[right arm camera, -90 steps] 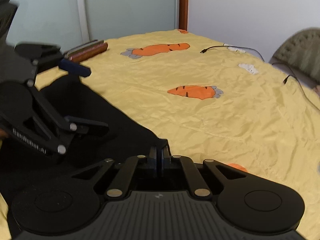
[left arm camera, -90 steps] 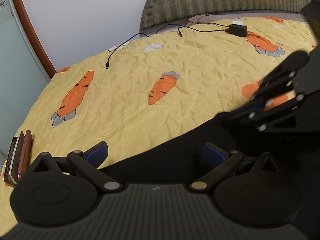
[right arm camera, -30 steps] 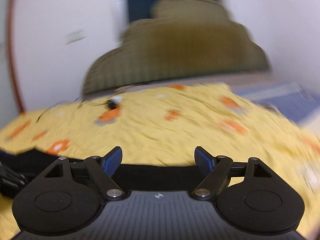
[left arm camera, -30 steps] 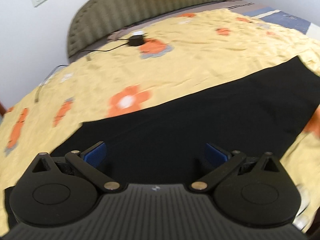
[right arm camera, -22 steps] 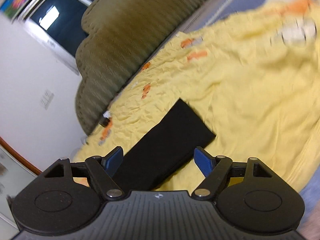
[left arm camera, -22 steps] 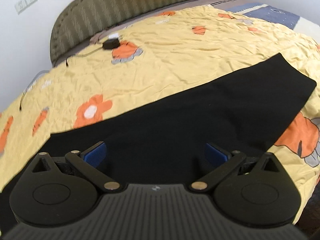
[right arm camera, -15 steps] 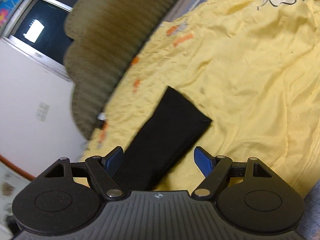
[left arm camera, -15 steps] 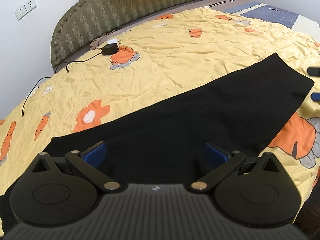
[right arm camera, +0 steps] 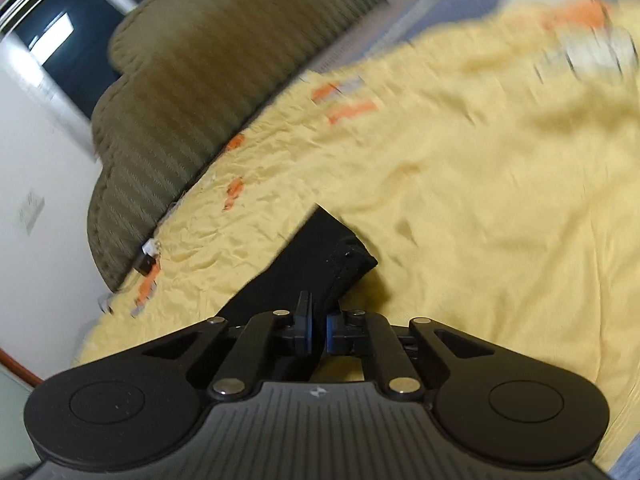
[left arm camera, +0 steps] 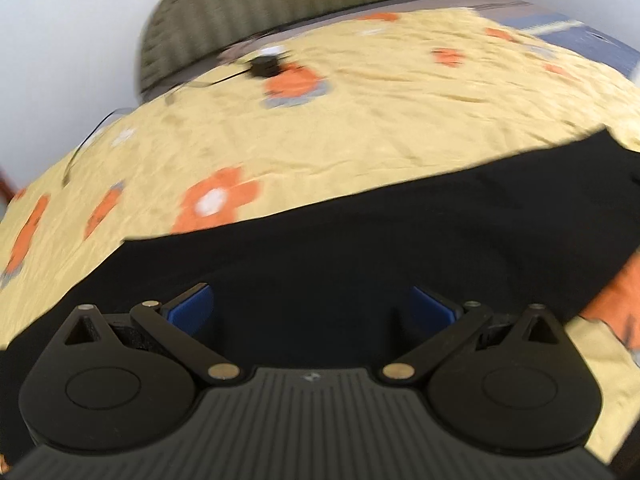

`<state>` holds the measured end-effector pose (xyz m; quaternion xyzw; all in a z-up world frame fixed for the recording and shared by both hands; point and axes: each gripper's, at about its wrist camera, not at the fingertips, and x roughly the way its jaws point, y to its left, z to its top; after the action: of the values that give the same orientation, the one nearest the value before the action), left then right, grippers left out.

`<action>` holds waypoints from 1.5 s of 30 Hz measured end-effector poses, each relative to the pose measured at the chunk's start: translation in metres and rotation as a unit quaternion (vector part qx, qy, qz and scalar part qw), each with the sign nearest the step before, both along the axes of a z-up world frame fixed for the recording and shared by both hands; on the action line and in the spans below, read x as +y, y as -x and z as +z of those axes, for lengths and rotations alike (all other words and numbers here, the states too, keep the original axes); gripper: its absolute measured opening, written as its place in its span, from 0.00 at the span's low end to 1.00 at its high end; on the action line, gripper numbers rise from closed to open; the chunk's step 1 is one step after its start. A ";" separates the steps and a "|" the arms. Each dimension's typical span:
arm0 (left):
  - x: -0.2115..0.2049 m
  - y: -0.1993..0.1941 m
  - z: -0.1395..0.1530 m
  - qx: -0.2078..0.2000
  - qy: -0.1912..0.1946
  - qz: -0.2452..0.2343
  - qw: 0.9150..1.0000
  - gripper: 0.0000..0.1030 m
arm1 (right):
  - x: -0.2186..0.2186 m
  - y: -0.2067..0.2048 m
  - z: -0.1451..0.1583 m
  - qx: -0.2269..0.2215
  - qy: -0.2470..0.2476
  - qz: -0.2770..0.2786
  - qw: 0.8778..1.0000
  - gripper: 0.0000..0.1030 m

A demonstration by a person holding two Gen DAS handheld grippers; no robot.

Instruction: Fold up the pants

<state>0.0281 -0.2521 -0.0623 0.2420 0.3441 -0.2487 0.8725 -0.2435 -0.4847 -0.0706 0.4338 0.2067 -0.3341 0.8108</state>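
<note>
Since half a second ago the right gripper (right arm camera: 318,330) has closed: its blue pads, then spread wide above the pants (right arm camera: 308,256), now pinch the black cloth near the hem end, and that corner is lifted and wrinkled off the yellow bedspread (right arm camera: 480,220).

In the left wrist view, the left gripper (left arm camera: 312,306) has its fingers spread wide, holding nothing, just above the pants (left arm camera: 360,240). The pants lie flat as a long black band across the bedspread (left arm camera: 360,120), running from the near left edge out to the right. Beyond the pants, toward the green headboard (left arm camera: 320,12), a small black charger (left arm camera: 264,66) with its cable lies on the bedspread. The picture is motion-blurred.

In the right wrist view, the pants stretch from the shut pads away toward the headboard (right arm camera: 208,80), with the hem end raised on the side away from it. The charger (right arm camera: 145,265) sits at the foot of the headboard, well apart from the pants.
</note>
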 end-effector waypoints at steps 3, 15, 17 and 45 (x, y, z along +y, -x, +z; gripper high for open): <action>0.016 -0.017 0.003 -0.005 0.000 0.045 0.999 1.00 | 0.020 -0.019 0.024 0.023 0.080 0.038 0.996 0.05; 0.099 -0.045 0.022 -0.027 0.004 0.134 0.991 1.00 | 0.125 -0.118 0.066 0.067 0.259 0.212 0.940 0.05; 0.110 -0.049 0.021 -0.019 0.010 0.145 0.989 1.00 | 0.166 -0.144 0.061 0.063 0.277 0.285 0.916 0.05; 0.163 -0.072 0.005 0.028 0.029 0.184 0.982 1.00 | 0.291 -0.187 0.040 0.081 0.276 0.532 0.797 0.30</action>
<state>0.1005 -0.0889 -0.0575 0.1420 0.4001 -0.1001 0.8998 -0.0561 -0.1935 -0.0309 -0.0149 0.3688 0.0729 0.9265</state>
